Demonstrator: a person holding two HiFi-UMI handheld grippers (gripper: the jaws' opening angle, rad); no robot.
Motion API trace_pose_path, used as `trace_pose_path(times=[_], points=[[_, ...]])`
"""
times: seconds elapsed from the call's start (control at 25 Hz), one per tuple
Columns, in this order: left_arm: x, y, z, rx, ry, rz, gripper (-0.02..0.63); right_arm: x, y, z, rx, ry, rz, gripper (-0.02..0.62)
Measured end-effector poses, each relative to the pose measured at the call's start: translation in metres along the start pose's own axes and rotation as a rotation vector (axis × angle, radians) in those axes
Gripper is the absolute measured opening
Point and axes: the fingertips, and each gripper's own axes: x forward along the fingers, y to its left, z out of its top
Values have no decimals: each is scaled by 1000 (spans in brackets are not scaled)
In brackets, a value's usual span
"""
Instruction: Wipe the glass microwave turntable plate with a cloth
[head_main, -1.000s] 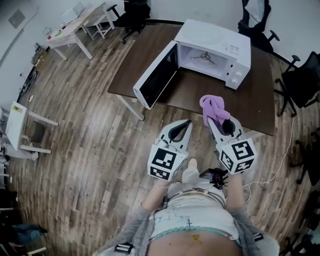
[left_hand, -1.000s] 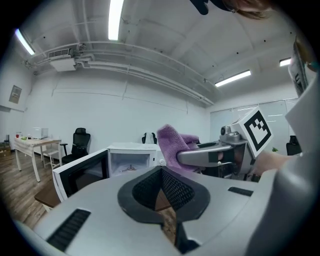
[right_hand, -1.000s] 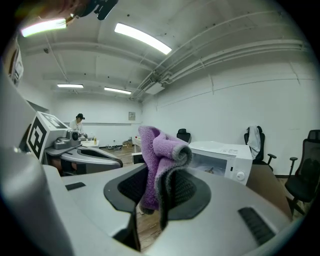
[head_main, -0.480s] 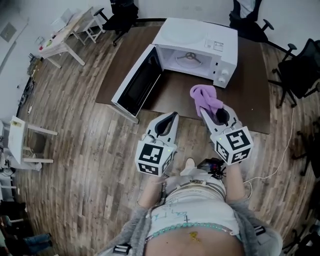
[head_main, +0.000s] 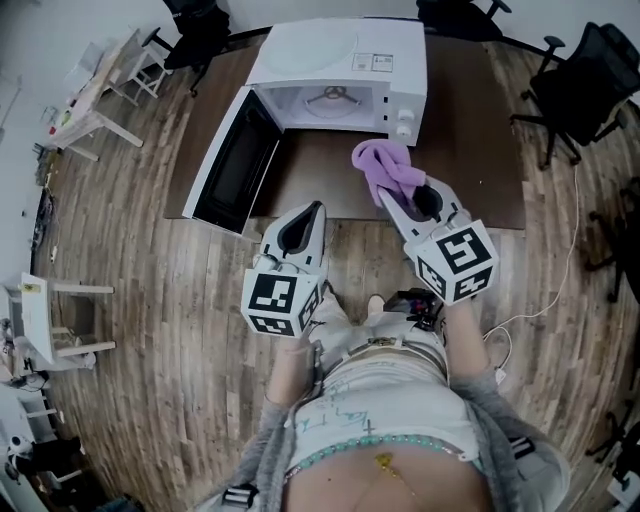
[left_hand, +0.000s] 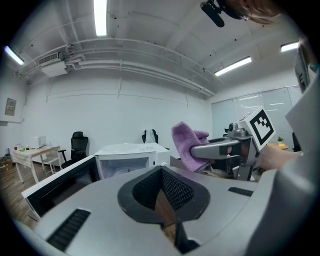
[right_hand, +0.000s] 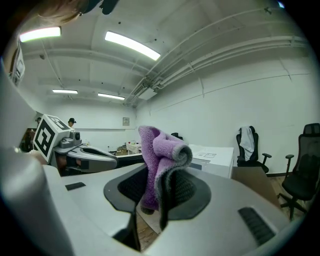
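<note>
Right gripper (head_main: 393, 201) clamps the purple cloth (head_main: 383, 167), its length projecting past the tips toward the microwave (head_main: 345, 60). Left gripper (head_main: 311, 210) jaws together, empty.

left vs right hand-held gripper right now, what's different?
The left hand-held gripper has its jaws together on nothing. The right hand-held gripper is shut on a purple cloth, which bunches up above its jaws. The left one ends about at the near edge of the table, while the right one reaches further in over the table. Shared: both point toward the open microwave.
</note>
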Motion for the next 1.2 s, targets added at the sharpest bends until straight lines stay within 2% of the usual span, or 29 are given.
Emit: trace_pose_path(times=[0.24,0.44,0.6,1.04,1.2], points=[[20,-6,5,32,-1,-82,11,3,-11,-1,17,-4,-57,117],[40,14,12,57,-26,-155,11,24,-21,3,36,-22,-132,117],[54,54,20,56,-40,-184,11,59,-21,11,32,-12,-169,117],[77,173,18,69,-26,-228,11,183,2,24,2,12,-189,117],[83,201,17,67,-21,-256,11,208,6,21,8,30,-212,117]])
